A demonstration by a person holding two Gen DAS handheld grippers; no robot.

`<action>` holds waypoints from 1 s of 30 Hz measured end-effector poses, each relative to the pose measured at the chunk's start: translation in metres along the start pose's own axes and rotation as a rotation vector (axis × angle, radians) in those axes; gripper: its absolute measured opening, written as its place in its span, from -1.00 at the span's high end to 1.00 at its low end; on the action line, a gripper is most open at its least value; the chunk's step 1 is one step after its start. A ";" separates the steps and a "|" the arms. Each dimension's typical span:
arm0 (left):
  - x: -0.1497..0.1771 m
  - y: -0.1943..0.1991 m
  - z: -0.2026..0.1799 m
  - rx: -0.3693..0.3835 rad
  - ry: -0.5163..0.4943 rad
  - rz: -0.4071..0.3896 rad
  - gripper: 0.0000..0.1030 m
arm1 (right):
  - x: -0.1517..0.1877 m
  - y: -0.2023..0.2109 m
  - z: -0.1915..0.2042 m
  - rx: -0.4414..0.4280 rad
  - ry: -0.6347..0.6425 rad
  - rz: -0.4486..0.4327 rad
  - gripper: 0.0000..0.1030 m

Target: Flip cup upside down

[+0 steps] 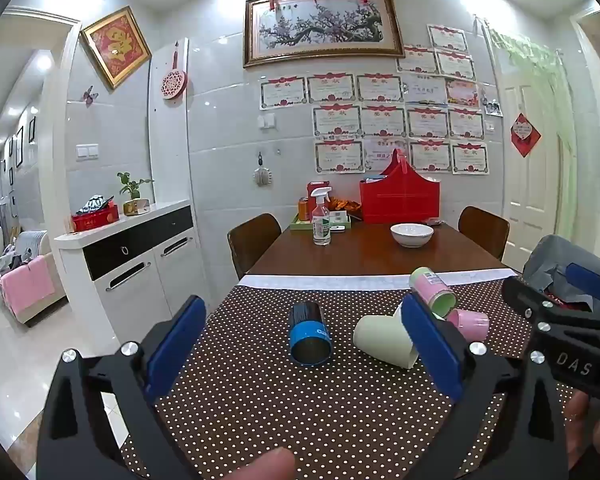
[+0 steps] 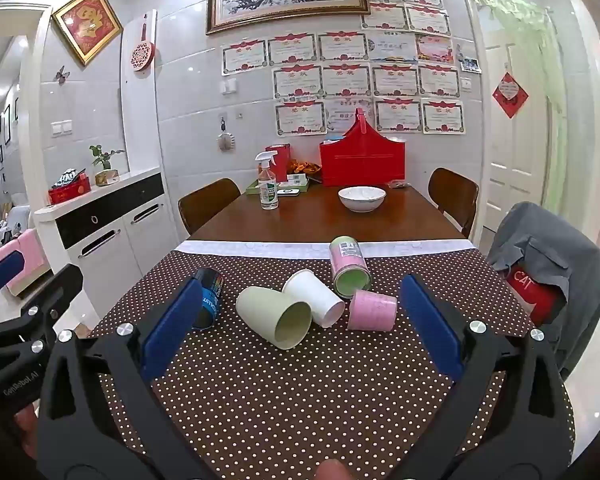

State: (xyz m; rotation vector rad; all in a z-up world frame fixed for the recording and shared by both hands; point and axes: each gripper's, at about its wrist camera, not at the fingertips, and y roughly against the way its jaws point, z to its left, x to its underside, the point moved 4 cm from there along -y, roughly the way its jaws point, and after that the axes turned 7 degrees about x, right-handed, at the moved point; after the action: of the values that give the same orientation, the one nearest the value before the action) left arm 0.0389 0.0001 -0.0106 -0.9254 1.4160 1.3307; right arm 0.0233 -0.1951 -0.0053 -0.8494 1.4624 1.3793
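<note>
Several cups lie on the brown dotted tablecloth [image 2: 300,400]. A blue-and-black cup [image 1: 309,334] [image 2: 209,298] lies on its side at the left. A pale green cup [image 2: 275,316] [image 1: 382,341] and a white cup [image 2: 314,297] lie on their sides in the middle. A pink-and-green cup [image 2: 350,266] [image 1: 432,291] lies tilted behind them. A pink cup [image 2: 373,311] [image 1: 469,323] stands upside down at the right. My left gripper [image 1: 304,344] is open and empty, with the blue cup between its fingers' line. My right gripper [image 2: 300,320] is open and empty before the pale green cup.
A white bowl [image 2: 361,198], a spray bottle [image 2: 268,186], a red basket [image 2: 362,162] and a green tray [image 2: 278,188] stand at the table's far end. Chairs flank the table; one at the right [image 2: 548,264] carries a grey jacket. A white cabinet [image 2: 100,232] stands at the left.
</note>
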 end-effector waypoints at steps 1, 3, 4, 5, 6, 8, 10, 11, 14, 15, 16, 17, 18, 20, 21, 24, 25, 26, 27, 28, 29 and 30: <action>0.000 0.000 0.000 0.001 0.000 0.001 -0.88 | 0.001 0.001 0.000 0.000 0.000 -0.001 -0.88; 0.000 0.000 0.000 0.002 0.000 -0.001 -0.88 | 0.000 0.000 0.000 0.001 0.003 -0.002 -0.88; 0.000 0.000 0.000 0.001 0.000 -0.001 -0.88 | 0.000 -0.001 0.001 0.001 0.004 -0.001 -0.88; 0.001 -0.001 0.000 0.002 0.000 0.000 -0.88 | 0.000 -0.002 0.001 0.000 0.004 -0.001 -0.88; 0.001 -0.001 0.000 0.002 0.000 0.000 -0.88 | 0.000 -0.002 0.001 0.000 0.004 -0.001 -0.88; 0.002 -0.001 0.000 0.002 0.001 -0.001 -0.88 | 0.000 -0.002 0.002 0.001 0.005 -0.001 -0.88; 0.000 0.000 0.001 0.000 -0.002 -0.002 -0.88 | 0.000 -0.003 0.002 -0.001 0.007 0.000 -0.88; 0.000 0.001 0.001 0.000 -0.003 -0.002 -0.88 | 0.000 -0.004 0.002 -0.002 0.007 0.001 -0.88; 0.000 0.000 0.002 0.001 -0.003 -0.001 -0.88 | 0.000 -0.006 0.002 -0.003 0.006 0.003 -0.88; 0.000 0.000 0.002 0.002 -0.002 -0.001 -0.88 | 0.001 -0.007 0.002 -0.004 0.007 0.003 -0.88; 0.001 -0.001 0.003 0.002 -0.001 0.001 -0.88 | 0.001 -0.007 0.002 -0.006 0.006 0.003 -0.88; 0.003 -0.005 0.002 0.004 -0.001 0.004 -0.88 | 0.001 -0.010 0.002 -0.006 0.006 0.008 -0.88; 0.002 -0.005 0.002 0.005 -0.002 0.006 -0.88 | 0.004 -0.011 0.002 -0.007 0.006 0.009 -0.88; 0.003 -0.014 0.000 0.003 -0.008 0.010 -0.88 | 0.006 -0.015 0.001 -0.008 0.008 0.010 -0.88; 0.007 -0.019 -0.003 0.002 -0.011 0.013 -0.88 | 0.007 -0.018 -0.001 -0.007 0.007 0.014 -0.88; 0.011 -0.033 -0.011 0.008 -0.017 0.039 -0.88 | 0.009 -0.028 -0.005 -0.011 0.002 0.031 -0.88; 0.010 -0.040 -0.015 0.009 -0.021 0.048 -0.88 | 0.010 -0.033 -0.007 -0.008 0.003 0.036 -0.88; 0.009 -0.044 -0.017 0.012 -0.025 0.056 -0.88 | 0.011 -0.039 -0.009 -0.006 0.004 0.042 -0.88; 0.009 -0.049 -0.019 0.015 -0.028 0.064 -0.88 | 0.011 -0.041 -0.010 -0.008 0.003 0.047 -0.88; 0.008 -0.052 -0.020 0.014 -0.031 0.070 -0.88 | 0.011 -0.046 -0.011 -0.012 0.001 0.055 -0.88; 0.008 -0.058 -0.023 0.012 -0.036 0.077 -0.88 | 0.012 -0.050 -0.013 -0.015 -0.001 0.061 -0.88; 0.006 -0.060 -0.024 0.012 -0.037 0.082 -0.88 | 0.013 -0.056 -0.015 -0.018 -0.001 0.071 -0.88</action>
State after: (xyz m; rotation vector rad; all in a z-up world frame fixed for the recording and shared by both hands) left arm 0.0910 -0.0299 -0.0339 -0.8387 1.4456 1.3913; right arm 0.0686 -0.2159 -0.0376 -0.8151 1.4943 1.4467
